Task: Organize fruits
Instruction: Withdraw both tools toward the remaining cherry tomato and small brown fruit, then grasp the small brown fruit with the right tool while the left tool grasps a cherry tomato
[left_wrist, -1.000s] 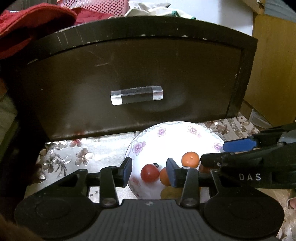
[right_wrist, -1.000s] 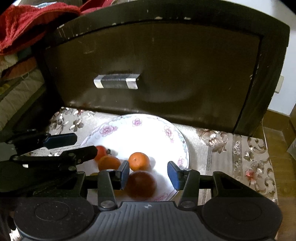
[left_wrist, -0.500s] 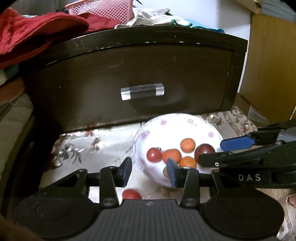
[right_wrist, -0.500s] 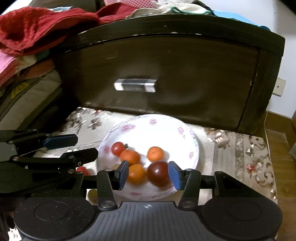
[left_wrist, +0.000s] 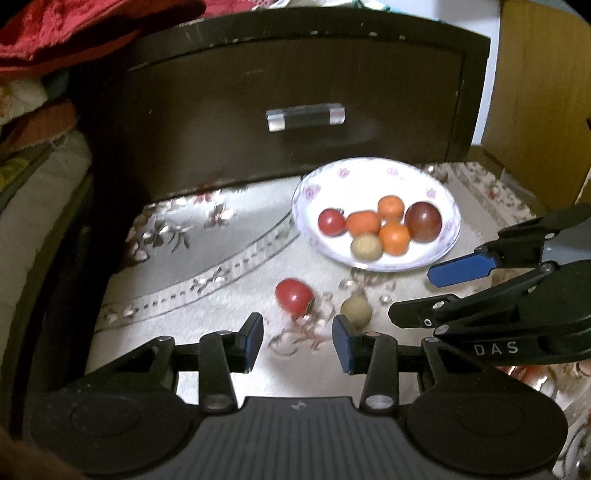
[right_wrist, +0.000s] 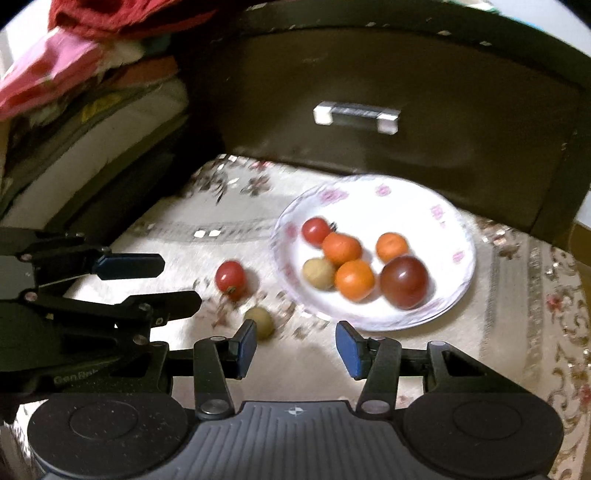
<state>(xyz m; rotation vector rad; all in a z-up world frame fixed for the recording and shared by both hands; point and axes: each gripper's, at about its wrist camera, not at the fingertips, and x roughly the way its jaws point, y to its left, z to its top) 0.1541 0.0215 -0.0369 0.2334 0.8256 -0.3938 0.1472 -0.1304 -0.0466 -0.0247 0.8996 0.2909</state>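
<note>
Both cameras ride on hand-held grippers and look forward and steeply down along their own two fingers at a flowered cloth (left_wrist: 207, 258), facing a dark drawer front (left_wrist: 295, 74) at the far side. The left wrist view stands to the left, so the plate (left_wrist: 373, 177) of fruit lies right of centre and the right gripper (left_wrist: 436, 295) juts in from its right edge; the right wrist view stands to the right, with the left gripper (right_wrist: 173, 284) entering from its left edge. Both views share the plate (right_wrist: 388, 199), the drawer front (right_wrist: 443, 74), the loose red tomato (left_wrist: 293, 295) (right_wrist: 230, 277) and the small tan fruit (left_wrist: 356, 312) (right_wrist: 260, 321) near the fingers, all close below.
</note>
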